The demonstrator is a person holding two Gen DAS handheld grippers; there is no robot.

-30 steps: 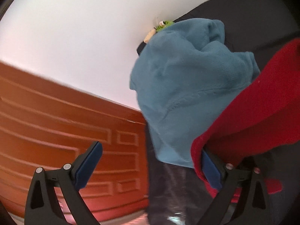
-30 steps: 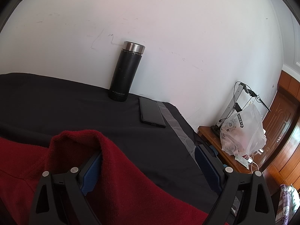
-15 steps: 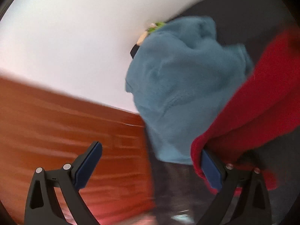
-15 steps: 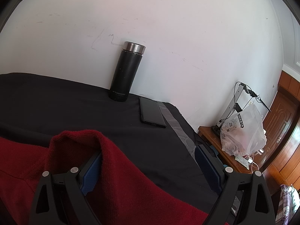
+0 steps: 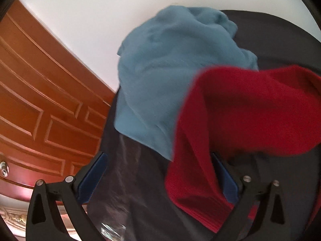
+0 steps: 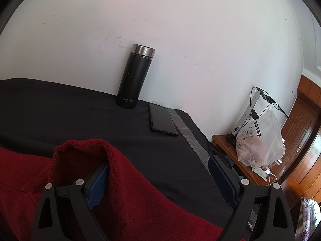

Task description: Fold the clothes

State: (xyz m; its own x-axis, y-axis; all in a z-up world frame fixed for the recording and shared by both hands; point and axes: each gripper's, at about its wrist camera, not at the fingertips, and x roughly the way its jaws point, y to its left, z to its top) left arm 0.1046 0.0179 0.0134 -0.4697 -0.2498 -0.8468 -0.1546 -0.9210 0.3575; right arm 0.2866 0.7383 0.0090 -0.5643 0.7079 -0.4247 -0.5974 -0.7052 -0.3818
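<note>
A red knit garment [image 5: 250, 110] lies bunched on the black table cover [image 5: 138, 192], with a fold draped over the right finger of my left gripper [image 5: 158, 178]. That gripper's jaws stand wide apart, so it is open. Behind the red garment sits a crumpled blue fleece [image 5: 170, 70]. In the right wrist view the red garment [image 6: 130, 200] humps up over the left finger of my right gripper [image 6: 159, 180]. This gripper is open too, and the cloth lies loose between its fingers.
A black flask [image 6: 134, 80] stands against the white wall, with a dark phone [image 6: 162, 120] lying beside it on the black cover [image 6: 60, 110]. To the right, a low wooden table [image 6: 222, 142] holds a white plastic bag [image 6: 260, 140]. A brown panelled door [image 5: 40, 100] is to the left.
The left wrist view has swung, bringing more of the door and the table edge into sight. The red fold now rises higher across that view. The right gripper has not moved.
</note>
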